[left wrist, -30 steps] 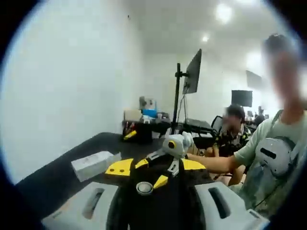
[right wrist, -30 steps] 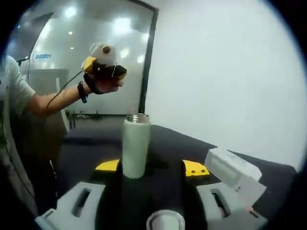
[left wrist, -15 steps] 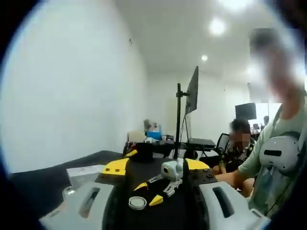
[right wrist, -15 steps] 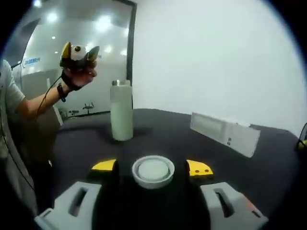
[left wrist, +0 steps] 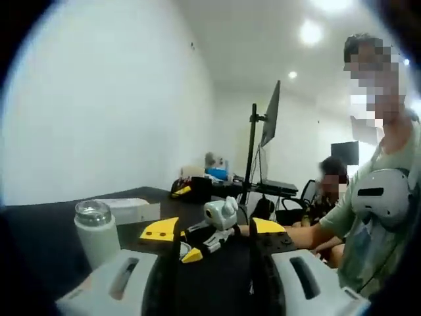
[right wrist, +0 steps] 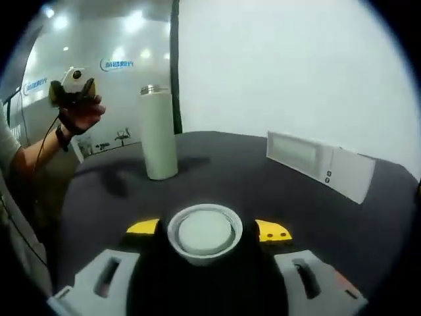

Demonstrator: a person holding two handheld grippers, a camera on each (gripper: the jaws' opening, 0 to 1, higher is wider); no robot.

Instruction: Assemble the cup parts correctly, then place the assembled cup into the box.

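A white lid (right wrist: 205,232) lies on the black table (right wrist: 276,191), between the yellow fingertips of my right gripper (right wrist: 209,230). That gripper is open, with small gaps on both sides of the lid. The white cup body (right wrist: 158,131) with a steel rim stands upright farther back on the left. It also appears at the lower left as the cup body (left wrist: 95,230). My left gripper (left wrist: 214,228) is open with nothing held. A hand holds the left gripper (right wrist: 72,89) raised at the far left. The right gripper (left wrist: 216,220) sits low over the table.
A long white box (right wrist: 322,164) lies on the table at the right, also seen as the white box (left wrist: 128,209) behind the cup. A person (left wrist: 368,224) stands at the right. A monitor on a stand (left wrist: 263,125) and desk clutter lie beyond.
The right gripper has come down and forward, so the lid now lies between its jaws and looks larger. The left gripper's view has shifted, bringing the cup body in at the left.
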